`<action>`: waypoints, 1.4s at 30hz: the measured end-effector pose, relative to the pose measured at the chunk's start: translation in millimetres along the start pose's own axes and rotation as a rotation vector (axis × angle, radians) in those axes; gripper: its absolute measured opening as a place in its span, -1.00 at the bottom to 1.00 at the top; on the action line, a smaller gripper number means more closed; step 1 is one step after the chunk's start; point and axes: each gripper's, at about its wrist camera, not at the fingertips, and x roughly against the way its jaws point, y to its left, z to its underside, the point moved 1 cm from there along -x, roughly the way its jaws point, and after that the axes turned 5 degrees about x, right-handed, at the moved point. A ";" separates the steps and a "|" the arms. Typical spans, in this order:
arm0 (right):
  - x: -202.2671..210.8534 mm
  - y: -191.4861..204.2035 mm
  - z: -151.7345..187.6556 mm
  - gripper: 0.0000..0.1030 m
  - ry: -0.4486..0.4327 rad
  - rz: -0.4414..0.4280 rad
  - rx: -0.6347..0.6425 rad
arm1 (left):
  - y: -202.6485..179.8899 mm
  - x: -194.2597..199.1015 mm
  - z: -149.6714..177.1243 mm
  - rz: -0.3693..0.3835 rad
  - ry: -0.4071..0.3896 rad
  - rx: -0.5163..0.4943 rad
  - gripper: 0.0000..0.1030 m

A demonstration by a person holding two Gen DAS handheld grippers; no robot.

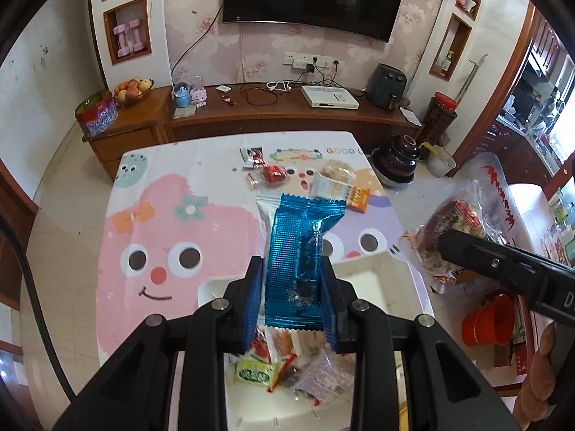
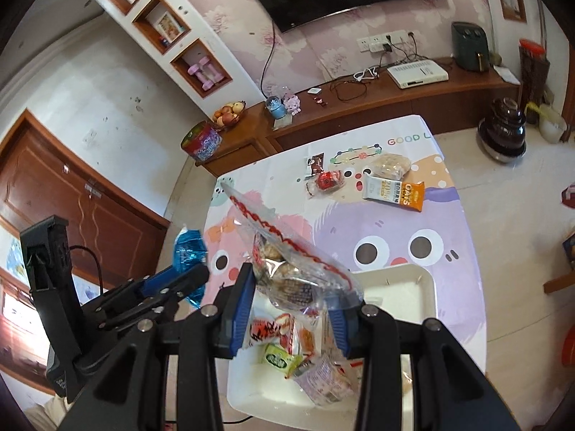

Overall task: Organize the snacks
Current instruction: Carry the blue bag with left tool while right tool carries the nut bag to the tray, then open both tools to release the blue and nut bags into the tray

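Note:
My left gripper (image 1: 291, 301) is shut on a shiny blue snack packet (image 1: 300, 251), held upright in the air above the white tray (image 1: 395, 269). My right gripper (image 2: 293, 309) is shut on a clear bag of nutty snacks with red print (image 2: 287, 269), also lifted over the tray (image 2: 427, 287). In the tray below lie a green packet (image 2: 278, 357), a red-and-white packet (image 2: 267, 328) and a pale purple packet (image 2: 325, 382). Far on the table sit a red round snack (image 2: 329, 179), a small dark packet (image 2: 316, 163), a white-and-orange bar (image 2: 393, 192) and a bag of puffed rice (image 2: 390, 167).
The table carries a cartoon-print cloth (image 1: 151, 222). Behind it runs a wooden TV cabinet (image 1: 287, 113) with cables, a white box and a fruit bowl (image 1: 131, 91). A dark pot (image 1: 397, 160) stands on the floor to the right; a red bucket (image 1: 488, 319) is nearer.

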 end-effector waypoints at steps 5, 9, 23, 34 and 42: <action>1.7 10.2 24.7 -0.25 0.016 0.043 0.048 | -6.6 -3.9 30.0 -0.037 0.005 -0.021 -0.46; -5.8 10.3 47.9 -0.25 0.058 0.082 0.072 | -5.1 -13.0 54.0 -0.050 0.035 -0.014 -0.45; -46.5 -10.0 102.8 -0.24 0.225 0.167 0.049 | 1.9 -50.7 95.5 -0.073 0.145 -0.013 -0.45; -60.0 -10.2 103.3 -0.23 0.260 0.196 0.052 | 5.2 -60.5 103.7 -0.096 0.187 -0.035 -0.41; -64.2 -7.6 99.6 0.06 0.250 0.228 0.046 | 17.8 -62.4 102.0 -0.152 0.189 -0.009 0.70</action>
